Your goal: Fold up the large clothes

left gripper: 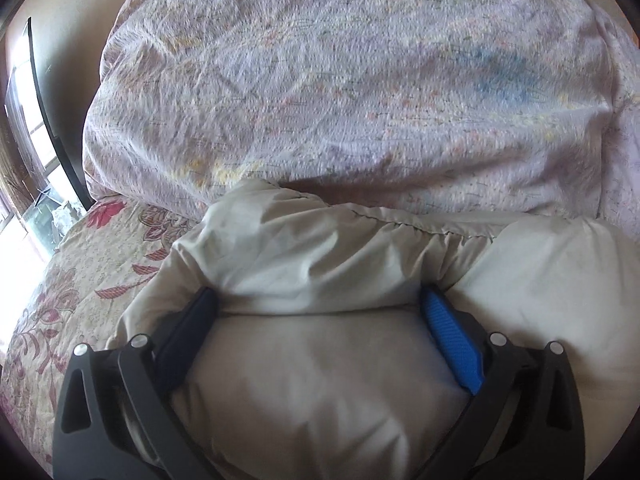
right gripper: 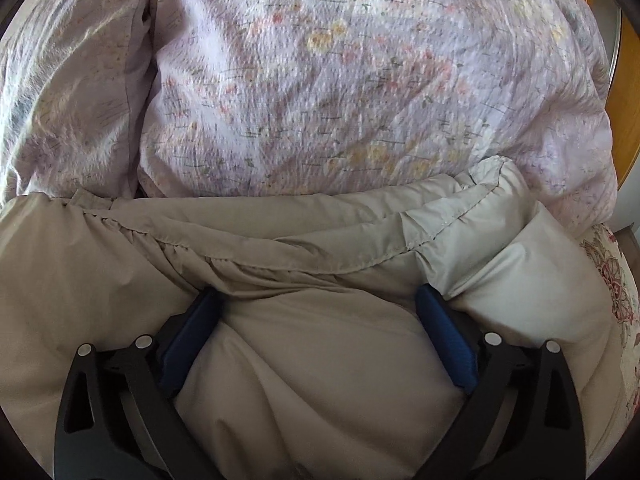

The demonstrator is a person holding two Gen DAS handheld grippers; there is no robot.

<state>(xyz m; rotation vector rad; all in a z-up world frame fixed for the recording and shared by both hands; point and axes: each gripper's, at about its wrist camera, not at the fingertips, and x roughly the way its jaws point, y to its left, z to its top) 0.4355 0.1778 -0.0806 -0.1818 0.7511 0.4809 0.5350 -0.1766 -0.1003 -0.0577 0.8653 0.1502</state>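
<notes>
While the left gripper stood wide open astride the beige padded jacket on the floral bedspread, its stitched hem running crosswise just ahead, the right gripper likewise straddled it unclamped, nearer the hem's end.

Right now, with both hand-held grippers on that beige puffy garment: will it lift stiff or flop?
Likely floppy: the beige garment bulges and creases softly between the open left hand-held gripper and the open right hand-held gripper. Probably light for its bulk, since it looks padded and puffed. The smooth shell with a slight sheen may slip in the pads.
</notes>
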